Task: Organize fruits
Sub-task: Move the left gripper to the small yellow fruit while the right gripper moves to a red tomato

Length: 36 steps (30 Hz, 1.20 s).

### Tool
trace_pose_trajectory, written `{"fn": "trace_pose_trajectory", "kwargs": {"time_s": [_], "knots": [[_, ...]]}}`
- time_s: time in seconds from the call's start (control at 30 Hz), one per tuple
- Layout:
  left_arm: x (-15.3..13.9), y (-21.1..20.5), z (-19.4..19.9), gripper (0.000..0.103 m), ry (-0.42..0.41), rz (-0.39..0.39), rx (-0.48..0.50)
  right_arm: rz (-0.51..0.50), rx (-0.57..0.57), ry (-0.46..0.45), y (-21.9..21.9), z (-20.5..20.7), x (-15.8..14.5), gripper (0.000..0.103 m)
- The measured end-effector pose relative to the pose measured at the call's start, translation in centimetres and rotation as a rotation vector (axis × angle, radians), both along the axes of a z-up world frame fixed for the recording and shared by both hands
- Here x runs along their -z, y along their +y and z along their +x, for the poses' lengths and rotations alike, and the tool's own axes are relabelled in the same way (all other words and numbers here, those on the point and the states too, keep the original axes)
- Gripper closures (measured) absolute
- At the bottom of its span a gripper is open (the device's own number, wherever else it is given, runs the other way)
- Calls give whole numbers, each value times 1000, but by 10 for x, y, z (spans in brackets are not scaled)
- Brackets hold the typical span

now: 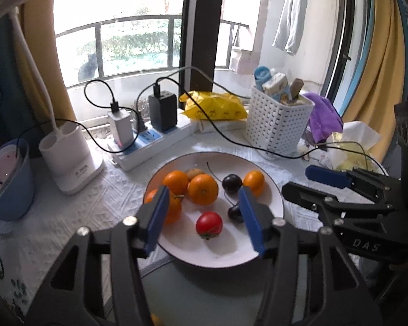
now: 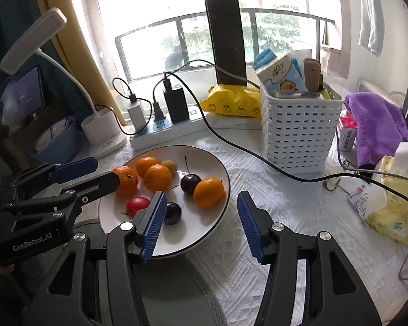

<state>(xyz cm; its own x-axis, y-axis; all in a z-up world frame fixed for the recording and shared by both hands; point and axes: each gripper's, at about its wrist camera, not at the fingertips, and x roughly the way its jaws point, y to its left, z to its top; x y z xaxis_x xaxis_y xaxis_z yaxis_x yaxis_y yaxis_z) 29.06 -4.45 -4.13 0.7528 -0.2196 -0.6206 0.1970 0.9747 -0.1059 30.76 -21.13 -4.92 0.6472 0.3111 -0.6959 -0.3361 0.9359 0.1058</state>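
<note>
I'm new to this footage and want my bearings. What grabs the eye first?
A round white plate at the table's centre holds bright orange tangerines, dark cherries and one red tomato. Behind it to the right stands a white perforated plastic basket. Both open hand-held grippers, left and right, hover near the plate.

Four oranges (image 2: 158,177), two cherries (image 2: 189,182), one tomato (image 2: 136,204), one kiwi (image 2: 169,165), one plate (image 2: 204,228).

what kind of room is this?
Likely a home, at a table by a balcony window: a plate of fruit, a power strip with chargers plugged in, and laundry hanging outside the glass.
</note>
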Motion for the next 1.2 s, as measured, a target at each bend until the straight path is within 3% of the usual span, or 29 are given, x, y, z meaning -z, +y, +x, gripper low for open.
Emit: {"fn": "trace_pose_trajectory", "kwargs": {"time_s": [0.47, 1.2], "knots": [[-8, 17, -49, 45, -20, -2, -39, 5, -24, -29, 13, -40, -13, 46], [20, 59, -106, 45, 30, -16, -141, -15, -91, 13, 46, -84, 9, 46]]}}
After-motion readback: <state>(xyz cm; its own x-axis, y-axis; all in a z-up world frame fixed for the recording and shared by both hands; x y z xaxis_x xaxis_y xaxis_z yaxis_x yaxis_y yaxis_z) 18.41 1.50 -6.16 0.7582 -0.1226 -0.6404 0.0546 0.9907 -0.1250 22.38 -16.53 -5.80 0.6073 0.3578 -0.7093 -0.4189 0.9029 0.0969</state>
